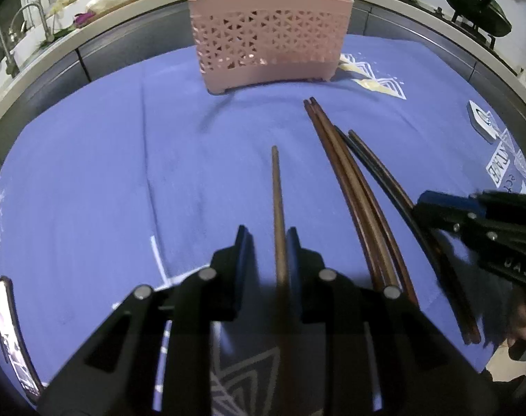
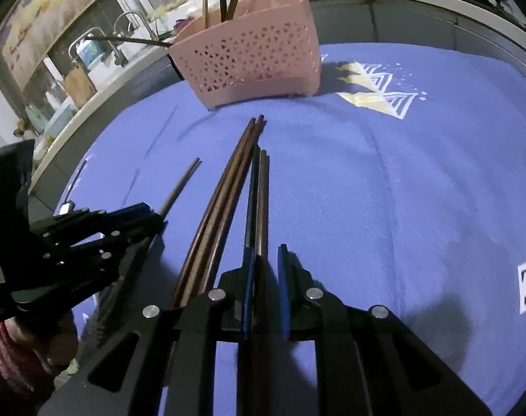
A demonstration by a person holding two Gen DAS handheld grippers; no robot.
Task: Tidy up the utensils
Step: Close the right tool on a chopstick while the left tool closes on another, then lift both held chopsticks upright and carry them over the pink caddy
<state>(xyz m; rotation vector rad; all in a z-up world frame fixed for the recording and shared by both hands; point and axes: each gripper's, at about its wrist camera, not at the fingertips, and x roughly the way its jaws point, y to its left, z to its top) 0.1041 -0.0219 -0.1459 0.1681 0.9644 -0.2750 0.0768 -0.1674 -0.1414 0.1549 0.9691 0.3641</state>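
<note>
A pink perforated utensil holder stands at the far side of the blue cloth, with a few chopsticks upright in it. My left gripper is open around a single brown chopstick, which rests against the right pad with a gap on its left. My right gripper is shut on a dark chopstick pair that points toward the holder. Between the two grippers, three brown chopsticks lie bundled on the cloth.
A phone lies at the cloth's left edge and a small white object at its right. Behind the table run a counter with a sink tap and a stove with dark pans. A person's hand holds the left gripper.
</note>
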